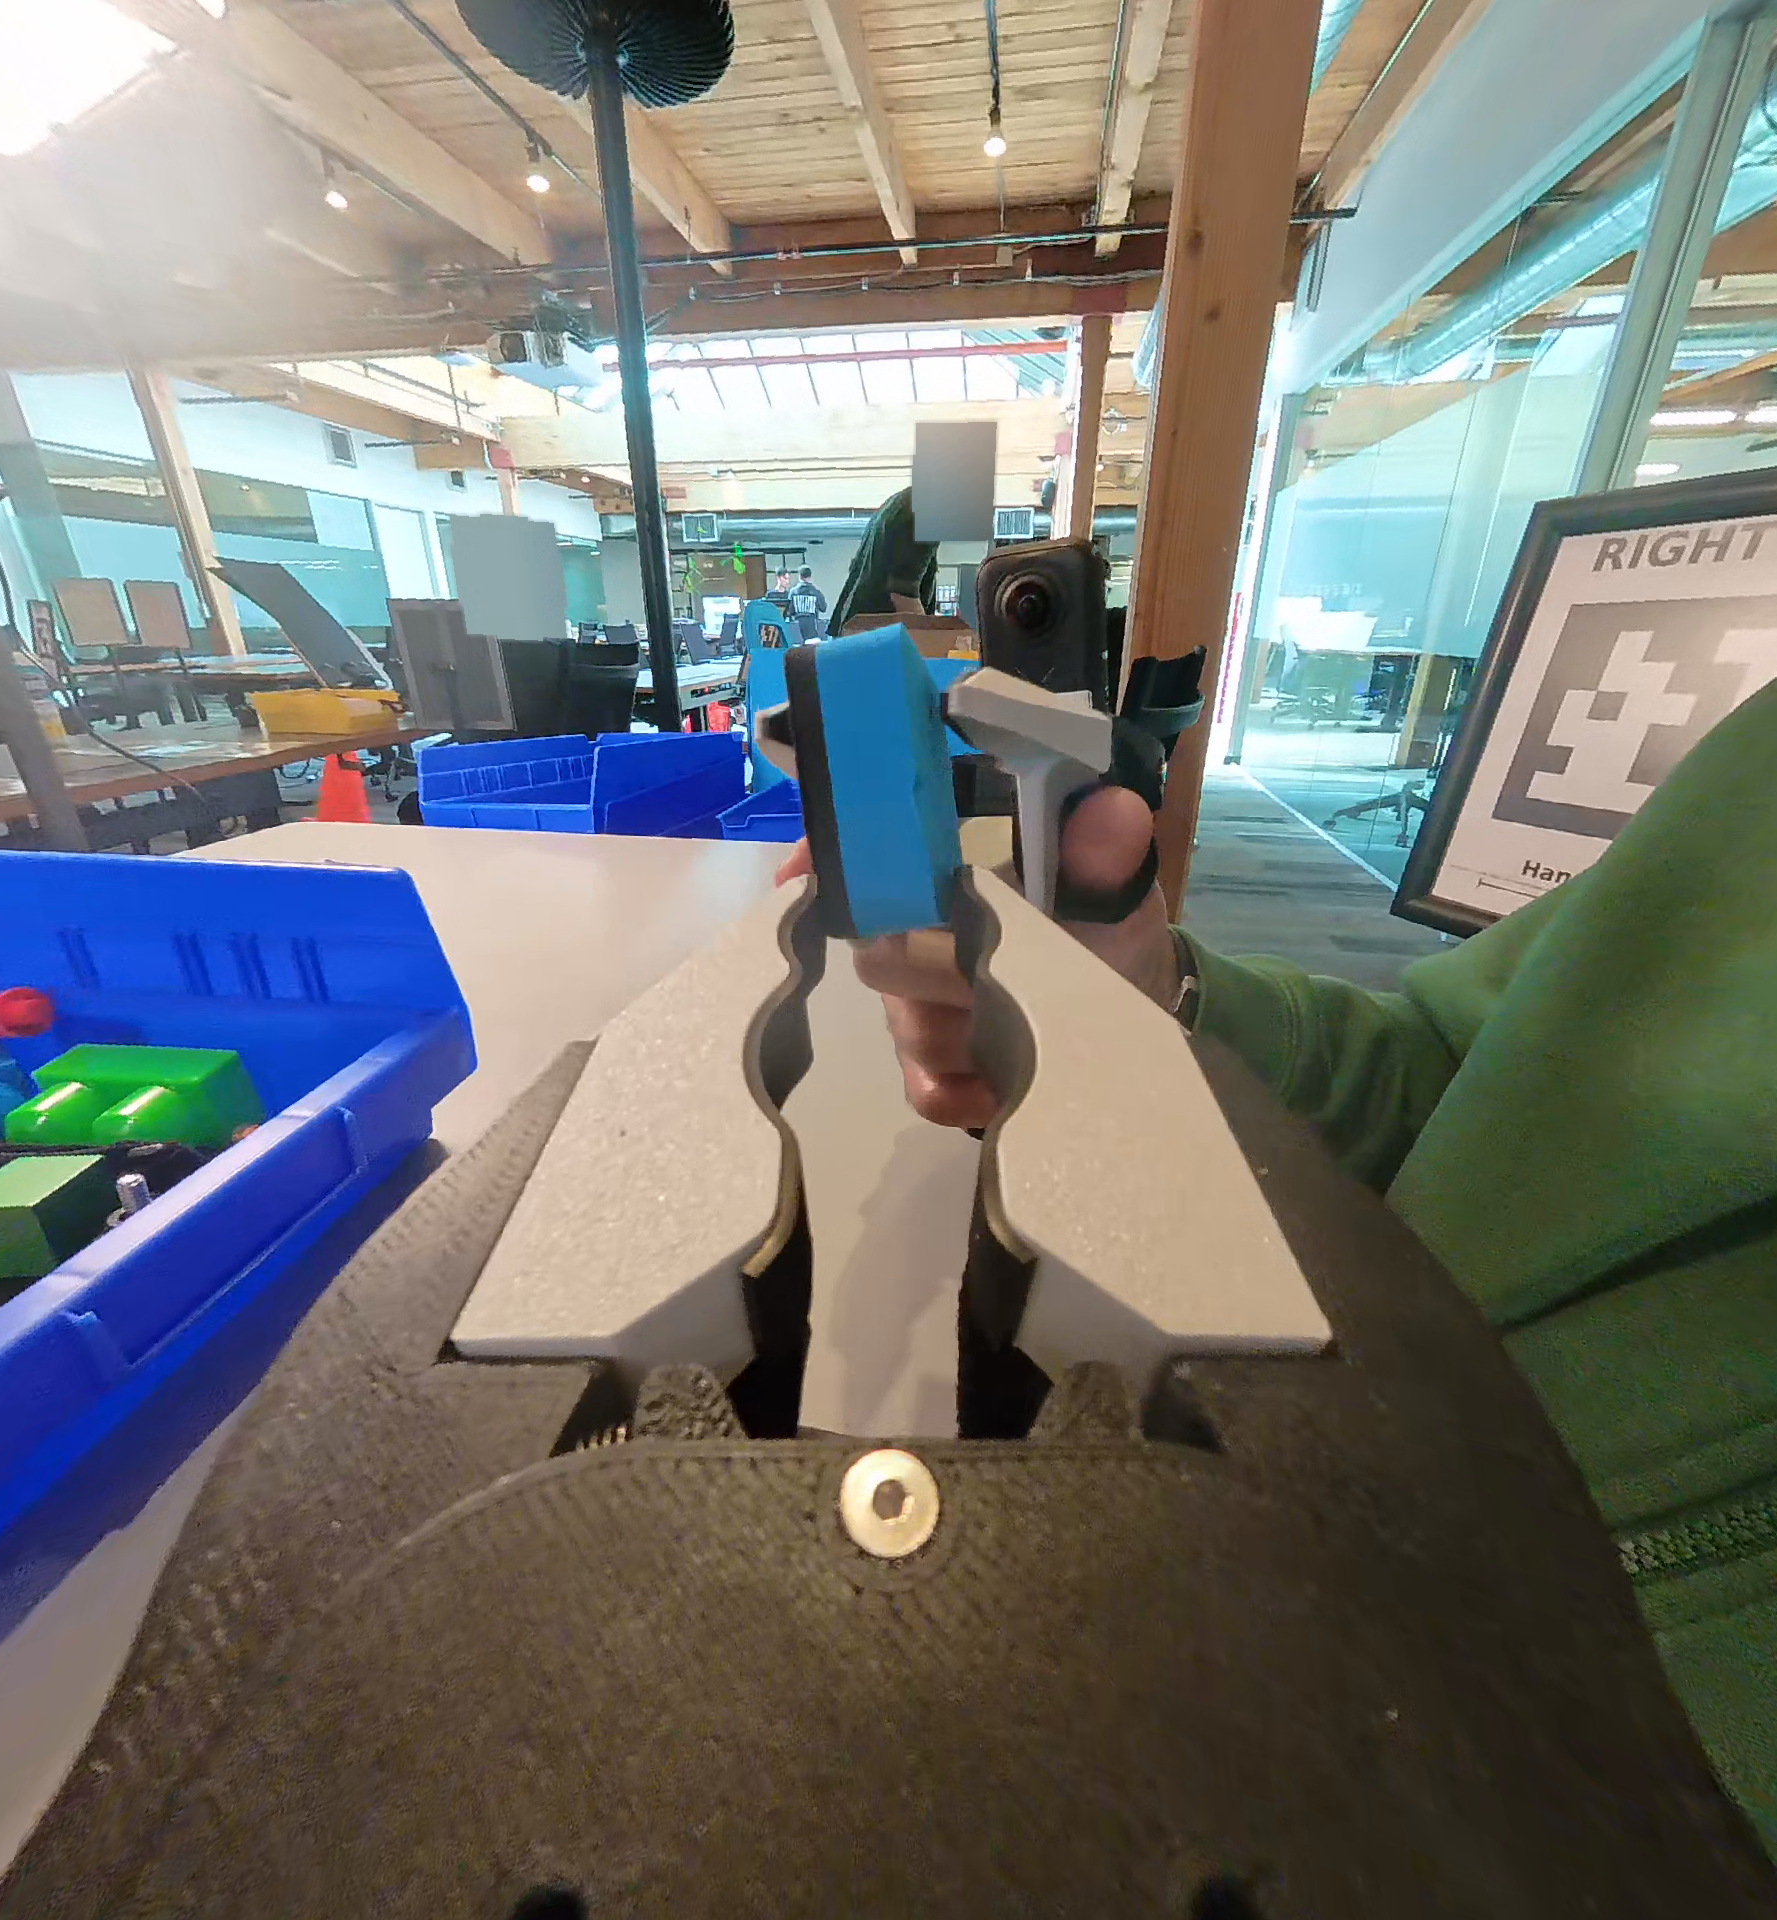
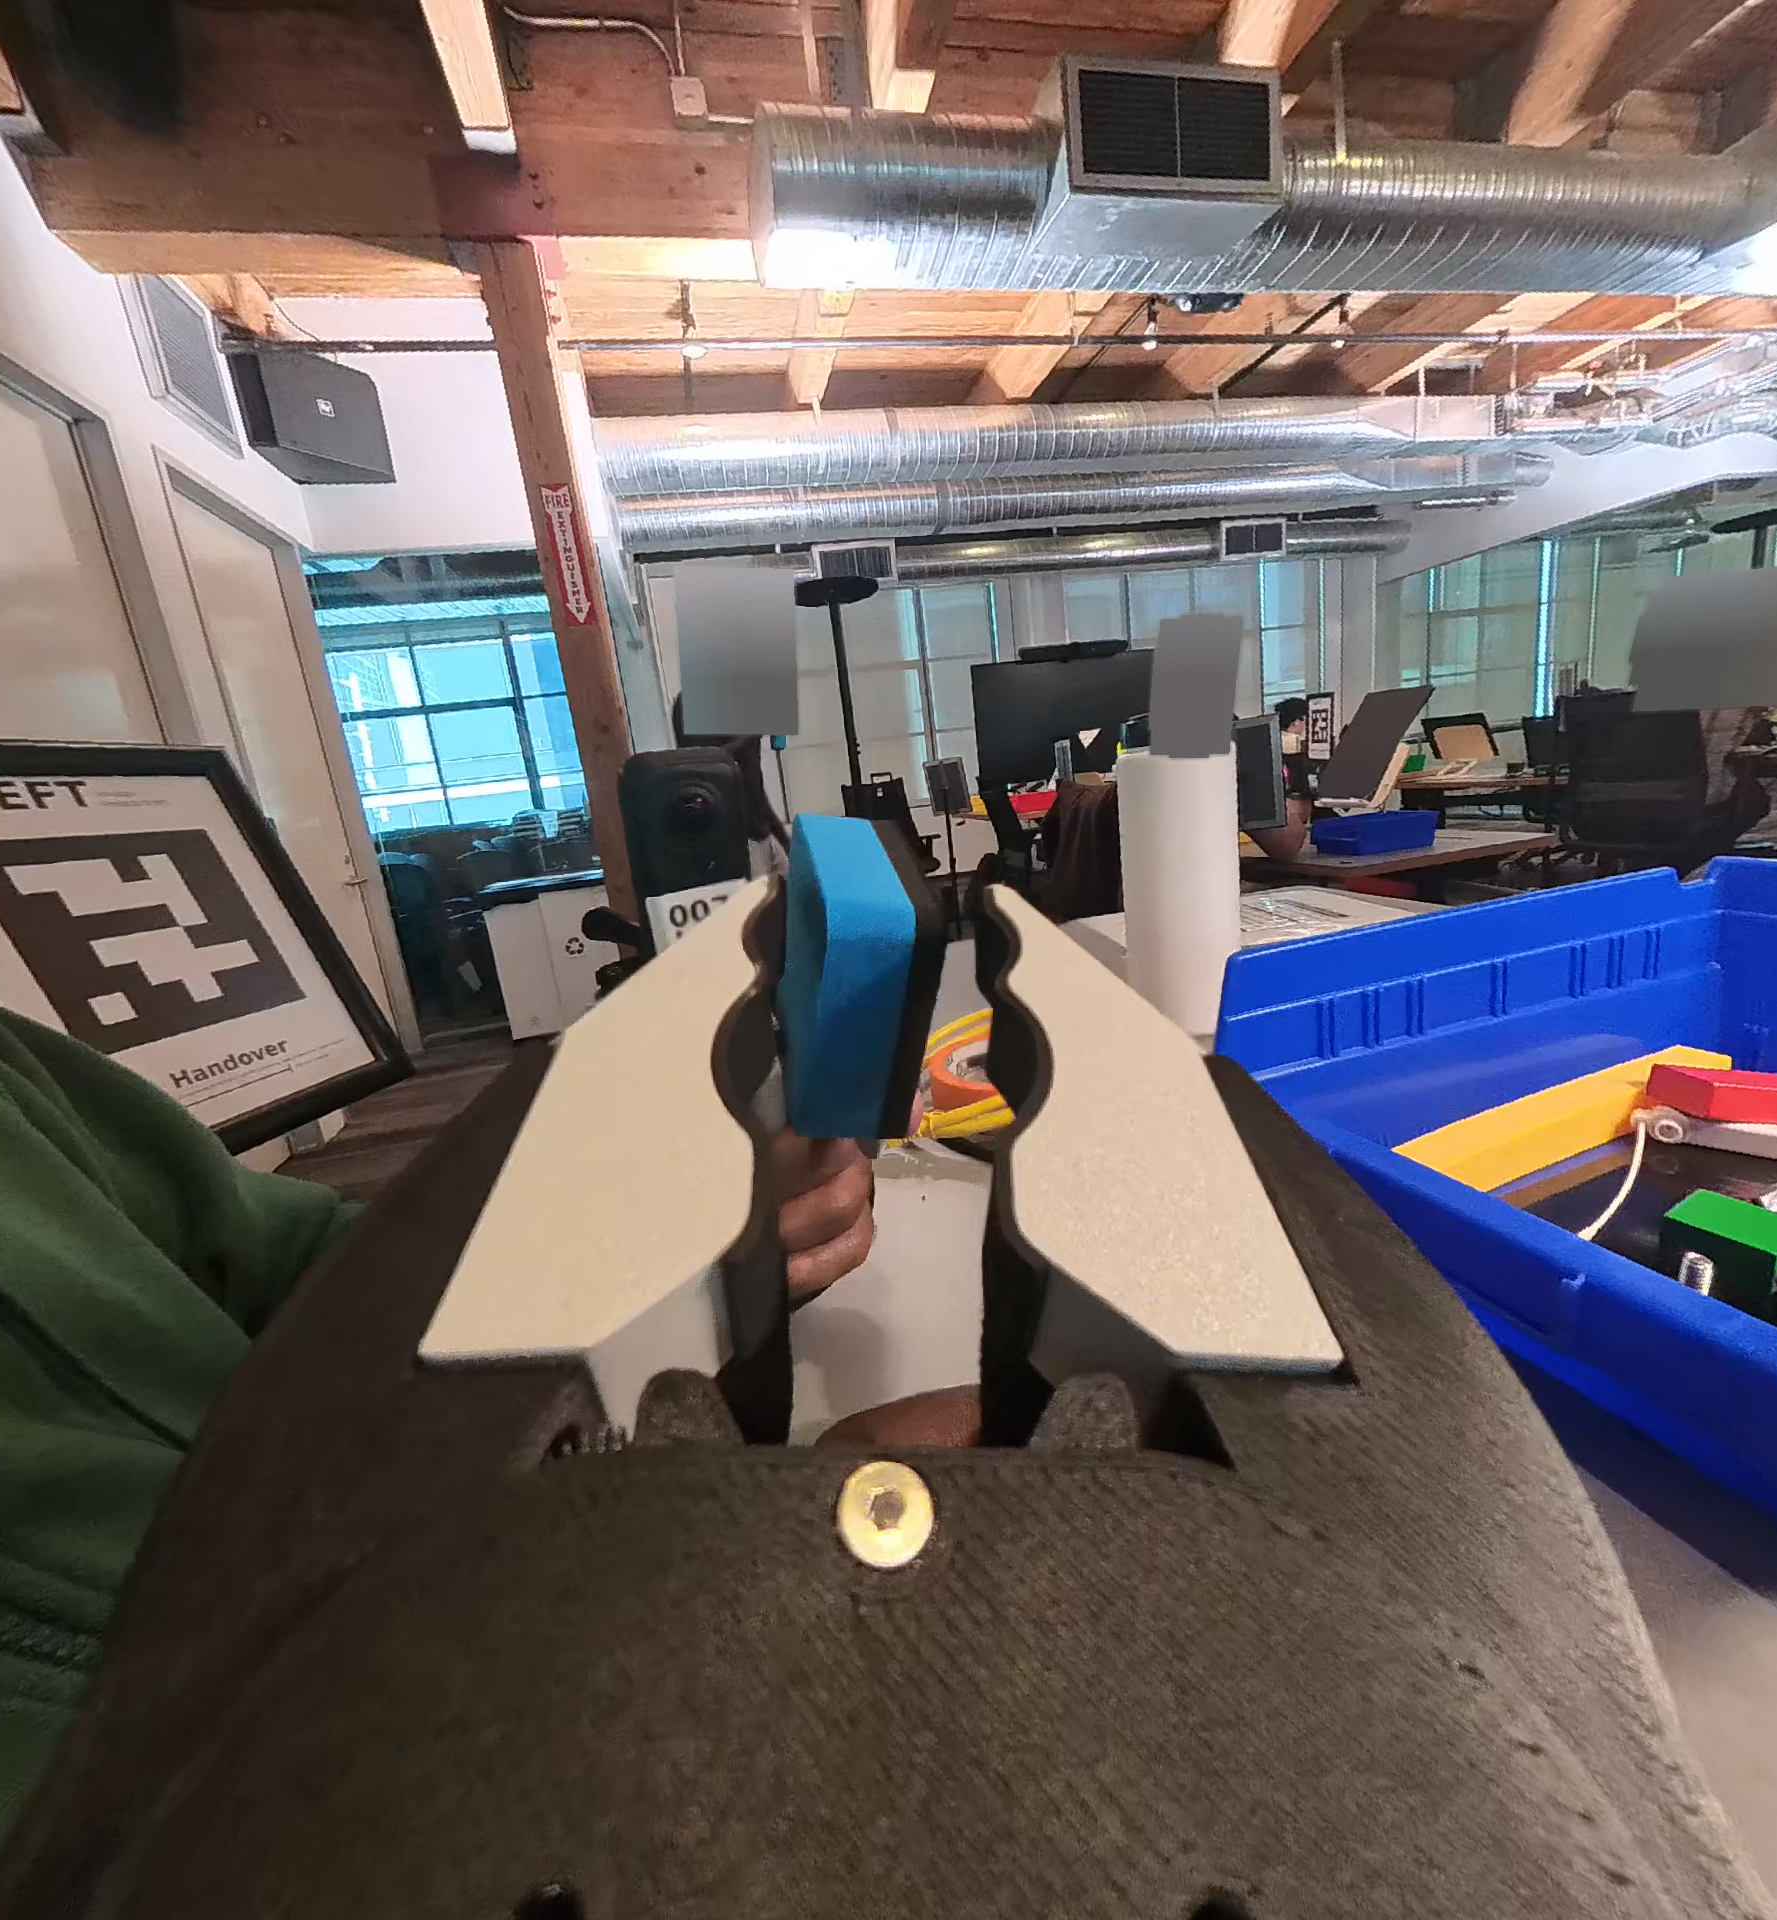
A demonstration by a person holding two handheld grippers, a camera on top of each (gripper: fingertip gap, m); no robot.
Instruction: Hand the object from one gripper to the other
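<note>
A blue foam block with a black backing (image 1: 879, 774) stands upright in the air between the two grippers. My left gripper (image 1: 889, 909) is shut on its lower end, with both pads touching its sides. My right gripper (image 2: 879, 914) faces it from the other side and is open. The block (image 2: 848, 1003) stands between the right gripper's jaws. It lies against the left finger, and a small gap shows at the right finger (image 2: 1009, 966). In the left wrist view the right gripper's grey fingers (image 1: 1035, 748) are spread on either side of the block's upper part.
A blue bin (image 1: 240, 1122) with green blocks (image 1: 125, 1091) sits at the left on the white table (image 1: 551, 904). It also shows in the right wrist view (image 2: 1486, 997). A framed marker board (image 2: 125, 935) leans nearby. A white cylinder (image 2: 1175, 894) and an orange tape roll (image 2: 957, 1081) stand beyond. A green sleeve (image 1: 1590, 1091) fills the right. My two grippers' fingertips are within a few centimetres of each other.
</note>
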